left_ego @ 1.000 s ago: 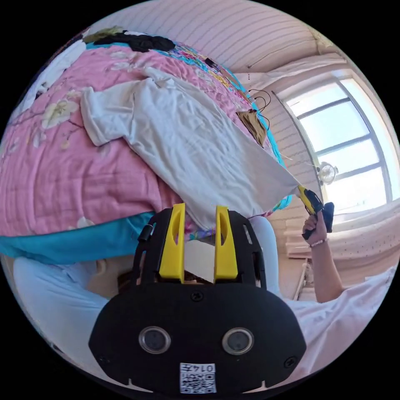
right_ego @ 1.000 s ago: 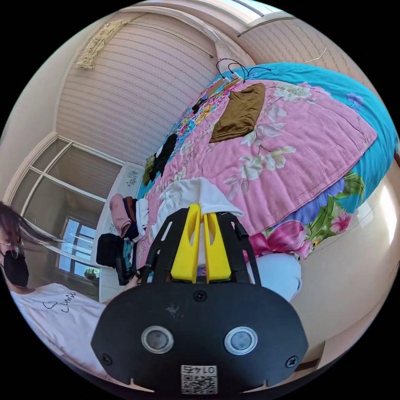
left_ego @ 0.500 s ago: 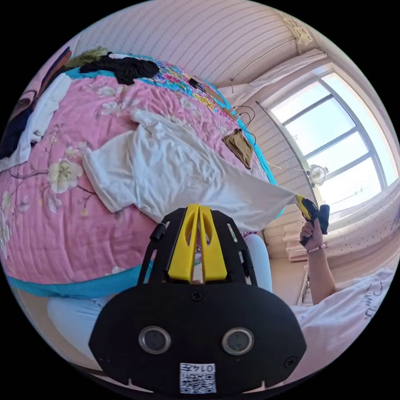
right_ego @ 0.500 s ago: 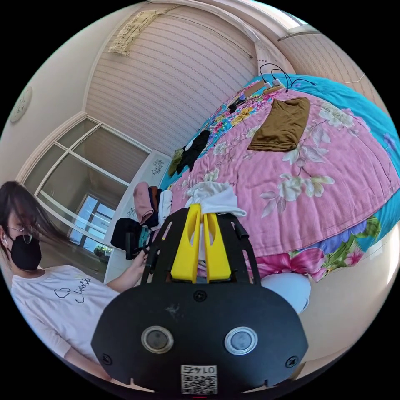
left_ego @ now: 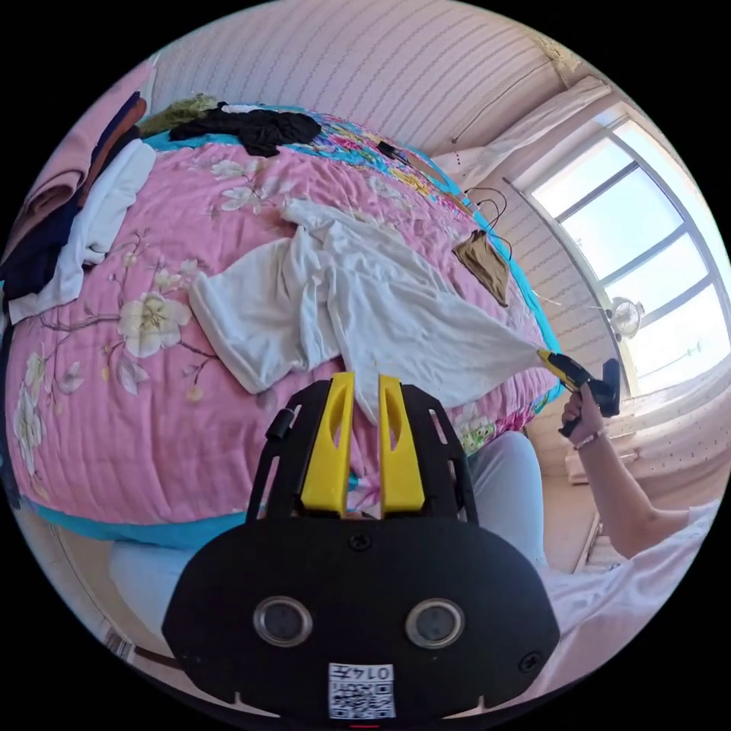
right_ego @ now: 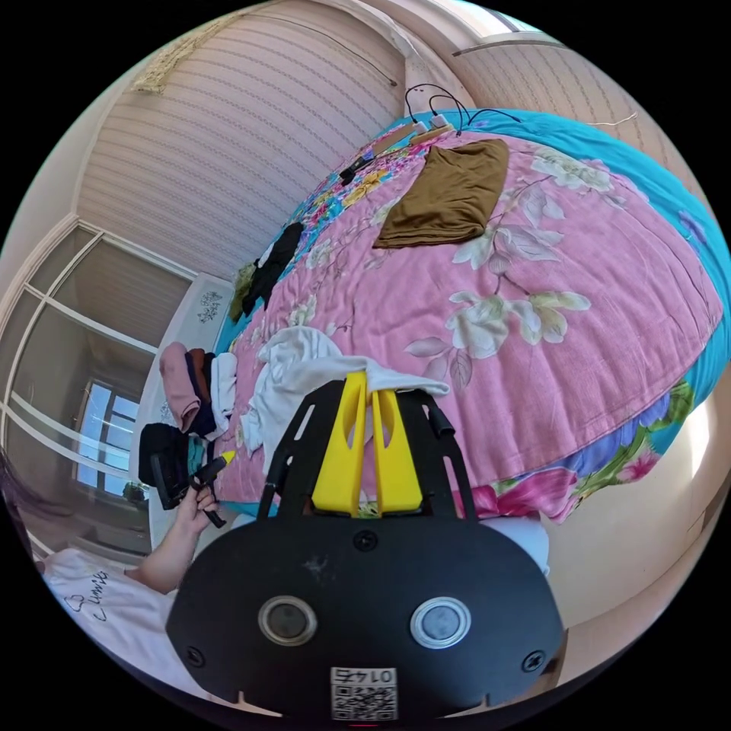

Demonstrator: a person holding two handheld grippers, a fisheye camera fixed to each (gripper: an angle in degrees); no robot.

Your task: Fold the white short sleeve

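Note:
The white short sleeve shirt (left_ego: 358, 304) lies rumpled on the pink flowered bedspread (left_ego: 114, 426), one sleeve spread toward the left. My right gripper (left_ego: 550, 362), held in a hand, is shut on a hem corner and pulls it out past the bed's edge. In the right gripper view, white cloth (right_ego: 293, 365) is pinched between the right gripper's (right_ego: 367, 377) nearly closed jaws. My left gripper (left_ego: 365, 378) stands with its jaws a narrow gap apart, the shirt's lower edge just at the tips. The left gripper (right_ego: 221, 461) is also seen beside the shirt's far end.
A brown garment (right_ego: 445, 194) lies flat farther up the bed, near cables (right_ego: 434, 106). Black clothing (left_ego: 251, 126) sits at the bed's far end. A stack of clothes (left_ego: 68, 221) rests at one side. A person's legs are against the bed's edge, with a bright window (left_ego: 647, 251) behind.
The left jaws went from wide open around the hem to shut, and now stand slightly apart. The shirt has gone from stretched flat to bunched. The right gripper kept its hold.

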